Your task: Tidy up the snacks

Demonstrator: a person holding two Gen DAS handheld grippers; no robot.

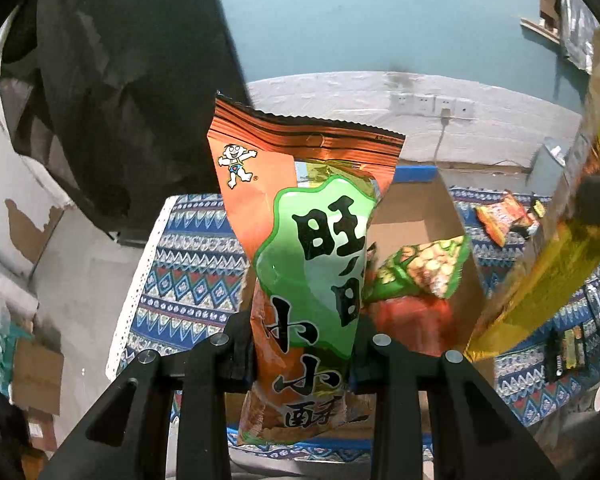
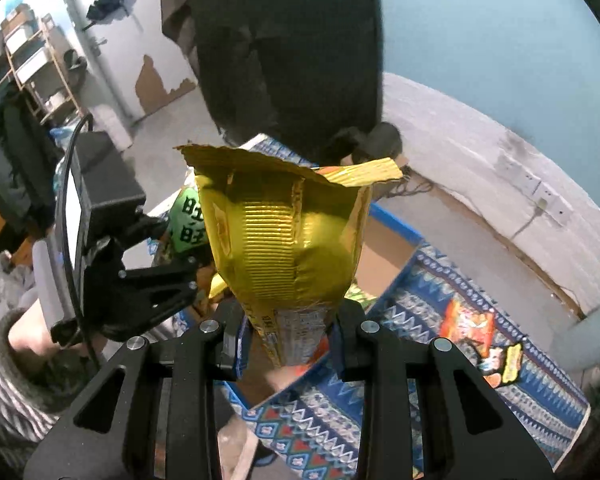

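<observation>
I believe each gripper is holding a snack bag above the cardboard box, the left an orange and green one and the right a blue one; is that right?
Nearly. The right gripper is shut on a gold bag, not a blue one, as the right wrist view shows. The rest holds: the left gripper holds the orange and green bag above the cardboard box.

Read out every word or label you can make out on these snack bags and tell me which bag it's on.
"旺旺" then "小小酥": black characters down the green panel of the orange bag held in the left gripper.
Small print on the gold bag in the right gripper: too blurred to read.
Packets on the patterned cloth: unreadable.
</observation>
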